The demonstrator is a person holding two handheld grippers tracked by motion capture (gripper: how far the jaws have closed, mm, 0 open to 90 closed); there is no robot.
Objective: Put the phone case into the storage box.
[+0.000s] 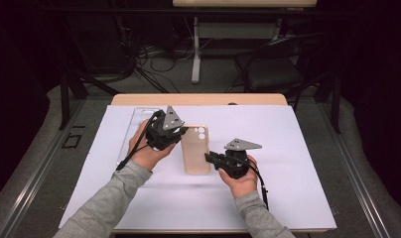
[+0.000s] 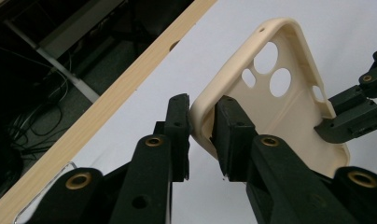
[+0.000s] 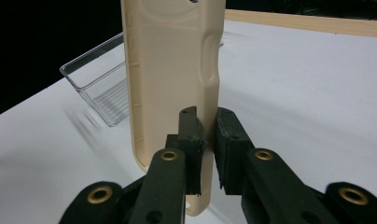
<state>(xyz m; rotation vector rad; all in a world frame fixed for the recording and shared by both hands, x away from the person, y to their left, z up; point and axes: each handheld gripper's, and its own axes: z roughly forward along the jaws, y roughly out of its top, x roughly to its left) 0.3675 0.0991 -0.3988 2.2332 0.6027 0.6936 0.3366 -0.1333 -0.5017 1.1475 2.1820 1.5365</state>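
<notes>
Gripping the beige phone case (image 1: pixel 195 148) at mid-desk (image 1: pixel 298 148): left hand-held gripper (image 2: pixel 201 126) clenched on its camera-end edge, right hand-held gripper (image 3: pixel 208 135) clamped on its side wall. Probably calling next for lifting toward the clear case (image 3: pixel 102 88).

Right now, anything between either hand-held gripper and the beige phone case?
Nothing visible. The left hand-held gripper pinches the phone case wall near its camera-hole end; the right hand-held gripper clamps its side edge.

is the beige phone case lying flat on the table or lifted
Lifted: the beige phone case is held by its rim, pinched by the left gripper and right gripper.
</notes>
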